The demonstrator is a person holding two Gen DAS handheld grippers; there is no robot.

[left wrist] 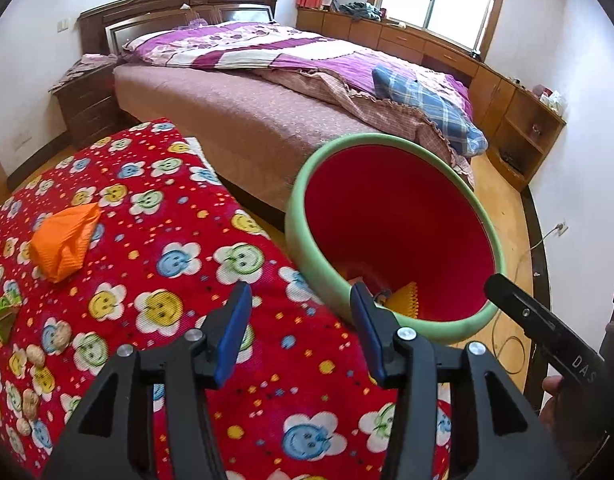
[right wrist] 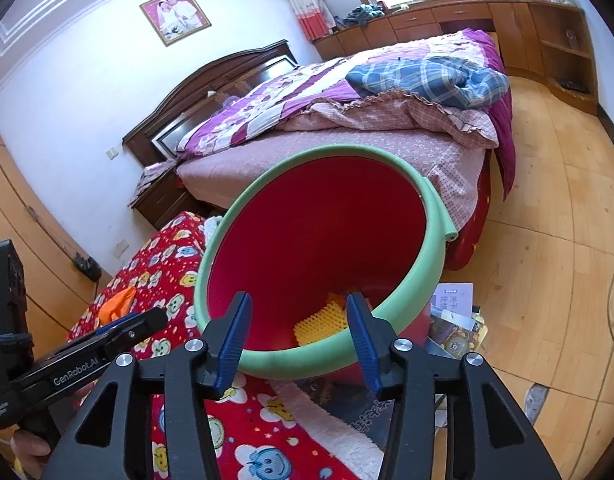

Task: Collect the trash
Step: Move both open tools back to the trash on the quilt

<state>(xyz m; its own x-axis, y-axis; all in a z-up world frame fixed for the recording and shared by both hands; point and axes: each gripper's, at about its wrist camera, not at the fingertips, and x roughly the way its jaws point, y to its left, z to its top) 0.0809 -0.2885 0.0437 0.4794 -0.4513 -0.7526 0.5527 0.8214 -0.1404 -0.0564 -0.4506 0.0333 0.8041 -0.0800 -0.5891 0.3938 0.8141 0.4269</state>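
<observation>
Currently, the left gripper [left wrist: 301, 336] is being held over the red flowered cloth [left wrist: 155, 264], its jaws parted about halfway with nothing between the blue pads. The right gripper [right wrist: 299, 344] is being held at the near rim of the bin [right wrist: 323, 364], likewise about half open and gripping nothing; the green rim is passing between its fingers without being pressed. The red bin with the green rim is being kept tilted toward both cameras, just beside the cloth's edge, and yellow ridged trash [right wrist: 321, 326] is lying inside at the bottom. On the cloth, an orange wrapper [left wrist: 65, 240] is lying well apart from the bin, a green wrapper [left wrist: 3, 312] is lying at the left edge, and peanuts [left wrist: 37, 356] are scattered nearby. A bed [left wrist: 267, 120] is standing behind.
</observation>
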